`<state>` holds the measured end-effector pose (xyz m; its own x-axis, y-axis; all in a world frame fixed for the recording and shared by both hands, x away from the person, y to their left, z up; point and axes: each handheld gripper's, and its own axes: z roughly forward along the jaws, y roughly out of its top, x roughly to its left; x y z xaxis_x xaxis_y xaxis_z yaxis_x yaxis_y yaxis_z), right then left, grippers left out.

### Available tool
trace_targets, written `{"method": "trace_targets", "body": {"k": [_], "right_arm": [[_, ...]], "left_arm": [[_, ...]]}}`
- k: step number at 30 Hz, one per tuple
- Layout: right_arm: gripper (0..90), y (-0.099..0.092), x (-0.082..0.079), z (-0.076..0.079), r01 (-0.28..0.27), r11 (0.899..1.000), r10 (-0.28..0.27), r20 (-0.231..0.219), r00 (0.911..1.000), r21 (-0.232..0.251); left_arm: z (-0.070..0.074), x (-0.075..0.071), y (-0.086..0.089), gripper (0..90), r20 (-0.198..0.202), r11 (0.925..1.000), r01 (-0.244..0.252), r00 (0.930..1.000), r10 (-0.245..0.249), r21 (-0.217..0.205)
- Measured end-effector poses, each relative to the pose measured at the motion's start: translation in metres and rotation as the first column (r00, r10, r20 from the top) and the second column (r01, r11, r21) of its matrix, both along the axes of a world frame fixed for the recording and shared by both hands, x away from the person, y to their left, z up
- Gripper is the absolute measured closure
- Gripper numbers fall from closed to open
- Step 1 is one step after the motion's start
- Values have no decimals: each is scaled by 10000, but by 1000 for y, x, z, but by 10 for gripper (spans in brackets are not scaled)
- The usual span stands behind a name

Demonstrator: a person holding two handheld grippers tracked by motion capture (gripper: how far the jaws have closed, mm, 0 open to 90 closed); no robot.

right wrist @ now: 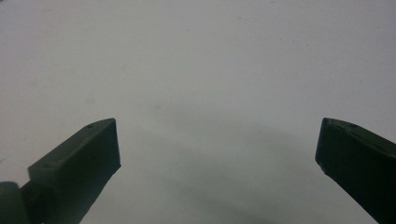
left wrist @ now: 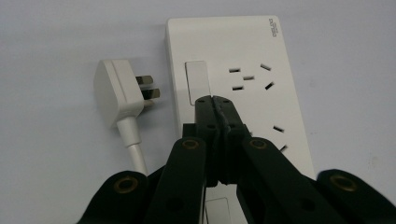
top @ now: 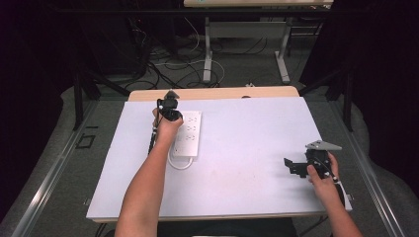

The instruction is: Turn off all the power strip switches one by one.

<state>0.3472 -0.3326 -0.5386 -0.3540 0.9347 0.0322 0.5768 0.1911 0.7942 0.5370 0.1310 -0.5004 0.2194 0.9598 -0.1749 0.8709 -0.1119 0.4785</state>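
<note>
Left gripper (left wrist: 215, 99), jaws pressed together and empty, tips at the rocker switch (left wrist: 197, 82) of the white plastic power strip (left wrist: 243, 42) lying left of table centre. Off-centre pressure could slide the strip.

The right gripper (right wrist: 217, 144) holds its jaws wide apart over the bare white table (right wrist: 196, 65).
</note>
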Motion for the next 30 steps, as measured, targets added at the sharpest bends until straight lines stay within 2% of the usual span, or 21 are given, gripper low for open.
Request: {"method": "trace_targets", "body": {"k": [14, 25, 28, 30], "right_arm": [[0, 0, 0, -1, 27, 10000, -27, -17, 10000, 75], [0, 1, 0, -1, -6, 10000, 7, -22, 10000, 67], [0, 1, 0, -1, -9, 10000, 9, -24, 10000, 65], [0, 2, 0, -1, 20, 10000, -20, -55, 10000, 95]], "left_arm": [[-10, 3, 0, 900, -269, 9999, 19, 9996, -16, 107], [-10, 4, 0, 900, -311, 9999, 74, 9995, -71, 114], [-12, 4, -1, 900, -294, 9993, 122, 9995, -112, 346], [-12, 4, -1, 900, -297, 9995, 46, 9996, -37, 305]]}}
